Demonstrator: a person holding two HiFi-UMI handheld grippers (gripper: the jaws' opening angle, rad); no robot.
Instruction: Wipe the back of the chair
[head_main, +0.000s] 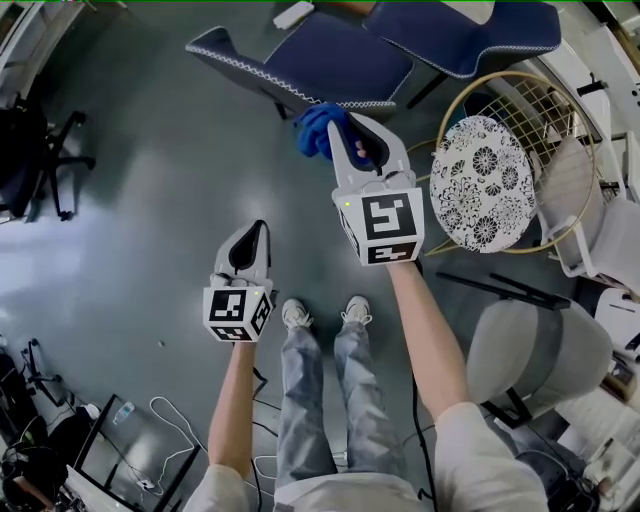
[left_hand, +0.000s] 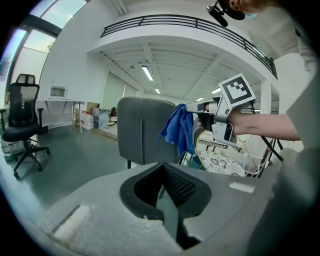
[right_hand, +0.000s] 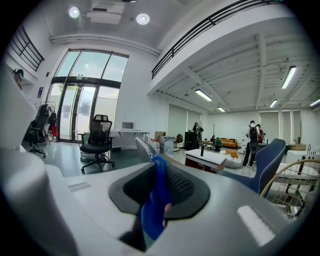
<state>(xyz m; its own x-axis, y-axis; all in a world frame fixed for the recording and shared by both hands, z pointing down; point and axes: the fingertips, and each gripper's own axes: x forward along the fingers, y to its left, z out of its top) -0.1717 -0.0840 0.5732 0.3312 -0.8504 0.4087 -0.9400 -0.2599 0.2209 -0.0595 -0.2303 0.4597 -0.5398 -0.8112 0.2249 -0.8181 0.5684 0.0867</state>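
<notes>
A dark blue chair (head_main: 335, 62) with white stitched trim stands ahead of me; in the left gripper view its back (left_hand: 142, 131) looks grey. My right gripper (head_main: 352, 148) is shut on a blue cloth (head_main: 318, 130), which hangs at the right edge of the chair back (left_hand: 179, 129). In the right gripper view the cloth (right_hand: 155, 200) fills the gap between the jaws, with the chair's trimmed edge (right_hand: 144, 148) just beyond. My left gripper (head_main: 250, 243) is lower and to the left, apart from the chair, its jaws together on nothing (left_hand: 162, 172).
A round wire chair with a patterned cushion (head_main: 482, 183) is at the right, a grey chair (head_main: 535, 355) beside my right arm. A second blue chair (head_main: 470, 30) is behind. A black office chair (head_main: 40, 160) stands far left. Cables (head_main: 170, 440) lie on the floor.
</notes>
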